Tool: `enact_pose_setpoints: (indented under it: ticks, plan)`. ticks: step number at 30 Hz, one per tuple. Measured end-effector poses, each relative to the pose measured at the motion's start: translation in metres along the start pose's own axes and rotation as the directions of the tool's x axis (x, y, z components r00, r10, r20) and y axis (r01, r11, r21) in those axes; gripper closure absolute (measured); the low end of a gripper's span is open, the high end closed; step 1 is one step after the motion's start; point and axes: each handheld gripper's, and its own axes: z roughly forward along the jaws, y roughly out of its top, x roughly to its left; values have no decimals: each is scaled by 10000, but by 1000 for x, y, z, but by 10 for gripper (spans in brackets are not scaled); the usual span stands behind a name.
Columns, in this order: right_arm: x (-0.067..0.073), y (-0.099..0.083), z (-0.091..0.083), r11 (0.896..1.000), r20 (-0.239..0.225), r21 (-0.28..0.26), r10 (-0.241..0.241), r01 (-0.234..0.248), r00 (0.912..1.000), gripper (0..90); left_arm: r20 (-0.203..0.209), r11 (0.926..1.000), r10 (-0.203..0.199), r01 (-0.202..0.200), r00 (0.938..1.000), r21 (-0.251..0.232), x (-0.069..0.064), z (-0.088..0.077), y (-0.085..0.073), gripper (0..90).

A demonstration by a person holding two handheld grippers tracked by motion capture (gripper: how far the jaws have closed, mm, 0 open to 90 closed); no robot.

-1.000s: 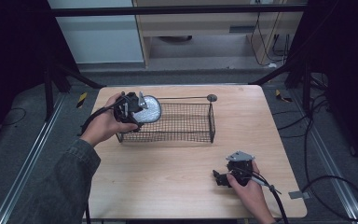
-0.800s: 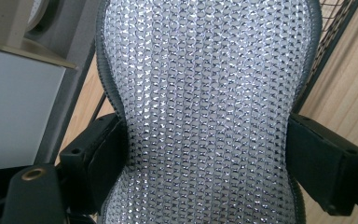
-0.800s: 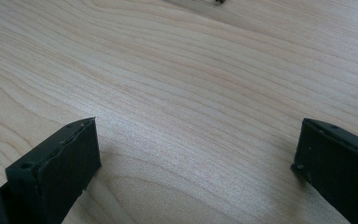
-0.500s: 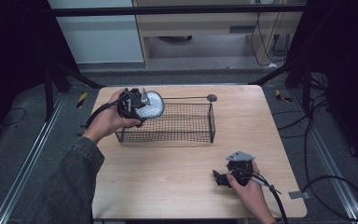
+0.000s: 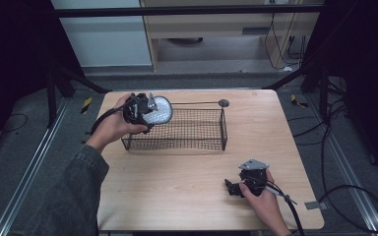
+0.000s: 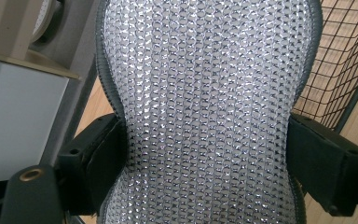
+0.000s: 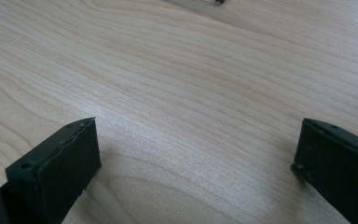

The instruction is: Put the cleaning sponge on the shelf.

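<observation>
Pad (image 5: 158,110) — a silvery, glittery oval with a grey rim — hung over the left end of the basket (image 5: 197,145), pinched at its waist by the left gripper (image 5: 145,110), whose jaws had just eased a little yet pressed on both sides. That hand reached forward from a denim sleeve (image 5: 74,191). The right gripper (image 5: 234,188) rested low on the table (image 5: 177,187) near the front edge, jaws spread wide. Its own view gave bare wood grain between them; the left gripper view showed the pad's (image 6: 205,112) weave close up.
</observation>
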Motion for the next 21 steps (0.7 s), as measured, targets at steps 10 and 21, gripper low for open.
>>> enact_pose_setpoints:
  ticks: [10,21]
  plan:
    - [0,0,0,10000,-3,2,4,-4,10000,4,10,9998,184,-184,9998,-7,-4,7,1,143]
    - [0,0,0,10000,5,-9,-14,14,10000,4,234,9995,185,-190,9996,250,-1,22,-2,140]
